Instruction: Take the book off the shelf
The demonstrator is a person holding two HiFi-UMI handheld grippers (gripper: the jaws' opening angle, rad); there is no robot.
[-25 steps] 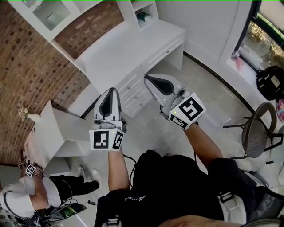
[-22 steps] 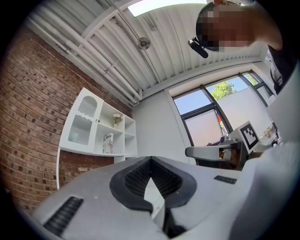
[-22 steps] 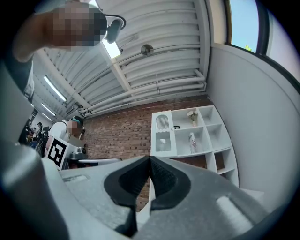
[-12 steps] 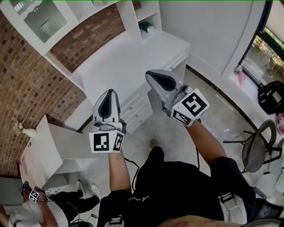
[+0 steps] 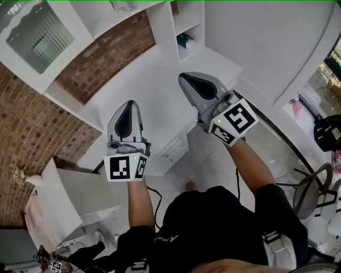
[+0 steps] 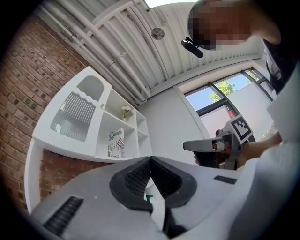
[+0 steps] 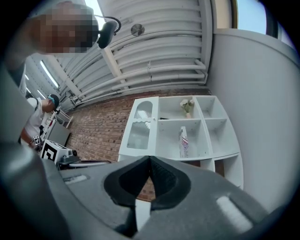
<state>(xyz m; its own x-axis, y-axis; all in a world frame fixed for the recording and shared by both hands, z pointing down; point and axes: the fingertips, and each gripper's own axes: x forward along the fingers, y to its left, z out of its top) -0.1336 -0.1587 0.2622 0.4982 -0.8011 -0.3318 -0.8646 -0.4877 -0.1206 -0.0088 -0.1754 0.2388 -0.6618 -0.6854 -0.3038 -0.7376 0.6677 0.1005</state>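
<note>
The book (image 7: 183, 142) stands upright in a middle cubby of the white wall shelf (image 7: 201, 157); it also shows in the left gripper view (image 6: 116, 143) and at the top edge of the head view (image 5: 121, 5). My left gripper (image 5: 131, 103) is held over the white desk, jaws together and empty (image 6: 150, 159). My right gripper (image 5: 183, 76) is beside it, a little further forward, also shut with nothing in it (image 7: 149, 157). Both point up at the shelf and are well short of the book.
A white desk with drawers (image 5: 169, 152) runs under the shelf against the brick wall (image 5: 32, 117). A green item (image 5: 184, 40) sits in a low cubby, a flower vase (image 7: 187, 107) above the book. A chair (image 5: 311, 186) stands right, a white cabinet (image 5: 69, 194) lower left.
The view has moved closer to the desk and shelf, and both grippers have risen toward them. The seated person at lower left has nearly slipped out of view. Jaws unchanged.
</note>
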